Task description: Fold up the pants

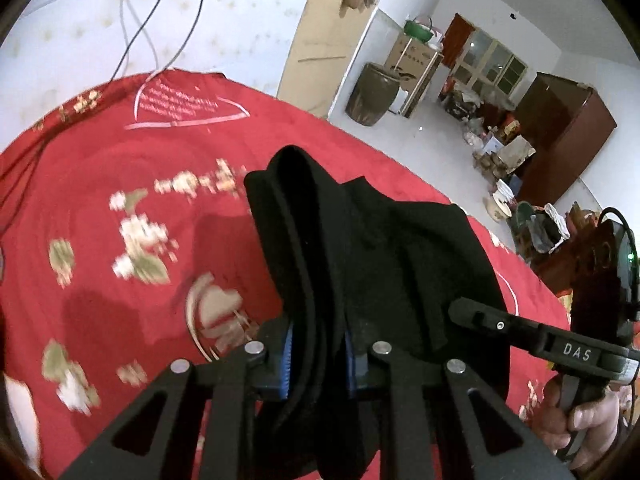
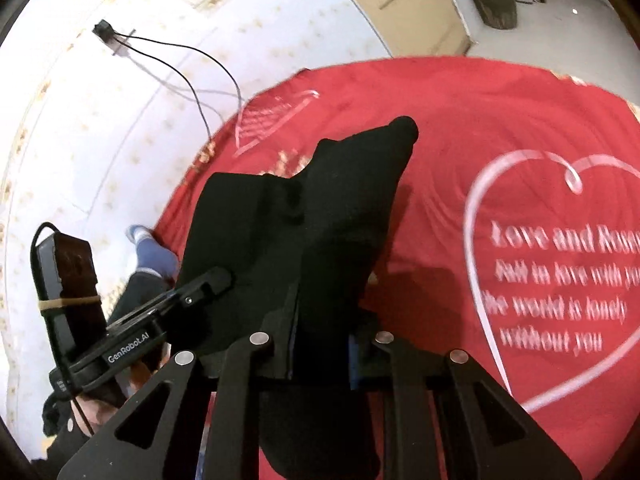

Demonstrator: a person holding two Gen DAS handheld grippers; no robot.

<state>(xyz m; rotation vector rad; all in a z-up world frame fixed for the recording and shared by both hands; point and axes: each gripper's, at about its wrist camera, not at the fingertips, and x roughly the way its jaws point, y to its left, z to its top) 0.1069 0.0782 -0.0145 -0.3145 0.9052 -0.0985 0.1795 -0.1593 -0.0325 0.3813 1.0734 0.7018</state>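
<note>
Black pants hang bunched over a red bedspread, held up off it by both grippers. My left gripper is shut on a thick fold of the black fabric, which runs between its blue pads. In the right wrist view the pants drape forward from my right gripper, shut on another fold of them. Each gripper shows in the other's view: the right one at the pants' right edge, the left one at their left edge.
The red bedspread bears white heart prints with text. Cables hang on the white wall behind. A foot in a blue sock stands on the floor by the bed. Boxes, a bin and a wooden cabinet crowd the room's far side.
</note>
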